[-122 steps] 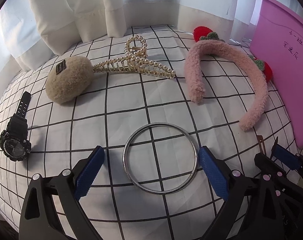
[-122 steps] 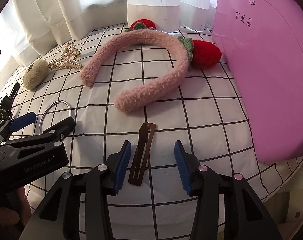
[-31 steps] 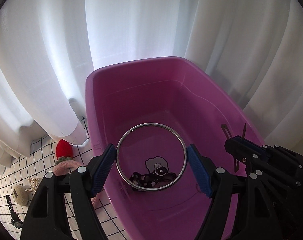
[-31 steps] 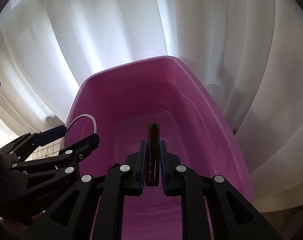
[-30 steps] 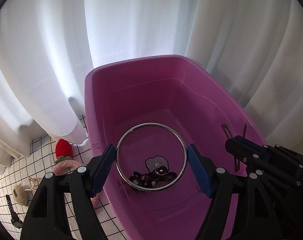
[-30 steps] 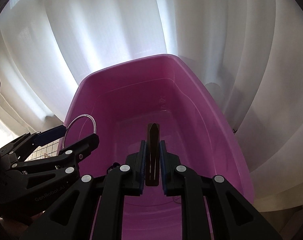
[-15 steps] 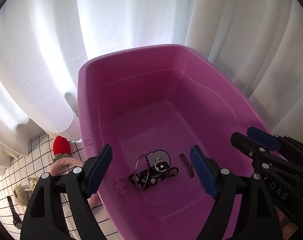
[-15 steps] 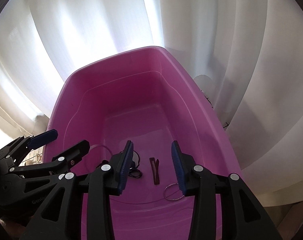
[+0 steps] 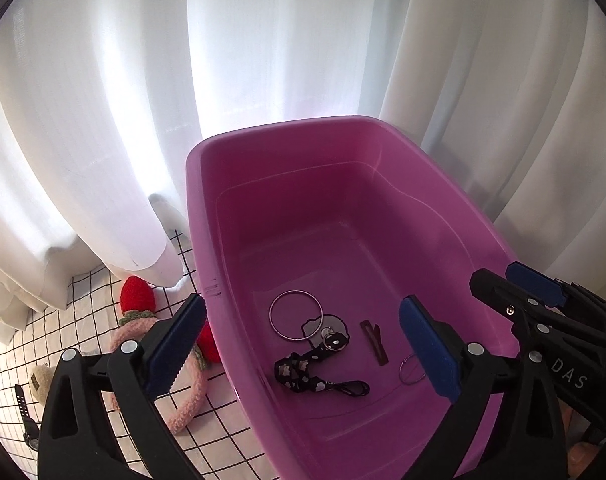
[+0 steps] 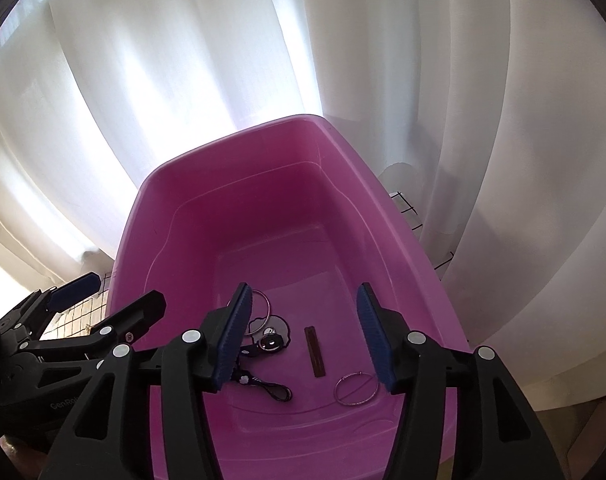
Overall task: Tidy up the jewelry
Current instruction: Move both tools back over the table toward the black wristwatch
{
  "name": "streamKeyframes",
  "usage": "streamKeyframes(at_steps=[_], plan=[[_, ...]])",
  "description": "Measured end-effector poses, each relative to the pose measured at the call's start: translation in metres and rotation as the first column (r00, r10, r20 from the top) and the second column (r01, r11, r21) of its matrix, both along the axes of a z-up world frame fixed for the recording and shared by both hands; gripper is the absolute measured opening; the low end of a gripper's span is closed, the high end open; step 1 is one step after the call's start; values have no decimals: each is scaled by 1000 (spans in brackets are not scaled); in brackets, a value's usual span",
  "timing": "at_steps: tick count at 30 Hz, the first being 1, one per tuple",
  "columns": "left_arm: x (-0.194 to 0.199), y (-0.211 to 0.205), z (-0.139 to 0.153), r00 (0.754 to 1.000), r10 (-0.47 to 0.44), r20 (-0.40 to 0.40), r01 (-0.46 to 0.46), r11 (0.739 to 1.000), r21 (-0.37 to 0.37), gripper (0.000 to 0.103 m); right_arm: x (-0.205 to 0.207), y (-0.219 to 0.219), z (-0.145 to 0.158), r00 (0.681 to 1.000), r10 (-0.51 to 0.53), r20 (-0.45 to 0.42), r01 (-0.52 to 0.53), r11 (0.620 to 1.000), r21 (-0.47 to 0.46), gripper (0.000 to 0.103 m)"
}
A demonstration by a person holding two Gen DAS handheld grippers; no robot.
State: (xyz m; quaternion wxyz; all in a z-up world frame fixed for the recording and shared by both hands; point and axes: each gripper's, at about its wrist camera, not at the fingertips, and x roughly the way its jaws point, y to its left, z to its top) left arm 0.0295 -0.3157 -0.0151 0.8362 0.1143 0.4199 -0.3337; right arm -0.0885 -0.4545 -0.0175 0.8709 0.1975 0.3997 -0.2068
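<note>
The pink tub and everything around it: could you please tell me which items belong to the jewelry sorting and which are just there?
Part of the job:
- pink tub
- large silver bangle
- brown hair clip
- small ring
- black strap
- fuzzy headband
- watch
- beige pompom

Just there:
- white curtains
- checked cloth

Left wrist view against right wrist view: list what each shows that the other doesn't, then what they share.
Only the left wrist view shows the pink headband with its red strawberry, the beige pom-pom clip and the black watch out on the checked cloth.

Only the right wrist view shows nothing extra of note.

Both show the purple bin holding the large silver bangle, brown hair clip, small ring and black lanyard, with both hand-held grippers open and empty.
</note>
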Motion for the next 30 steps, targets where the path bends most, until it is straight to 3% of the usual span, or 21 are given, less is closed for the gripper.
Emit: streamKeyframes(at_steps=[13, 23, 30], plan=[[7, 62, 20, 993, 115, 28, -114, 993, -42, 96, 7, 37, 15, 998, 40, 52, -40, 999, 2, 62], [14, 159, 20, 970, 242, 36, -239, 968, -71, 97, 31, 103, 20, 985, 154, 79, -155, 988, 9, 65], [24, 246, 11, 930, 368, 13, -366, 928, -78, 97, 53, 167, 21, 958, 266, 106, -268, 963, 8, 66]])
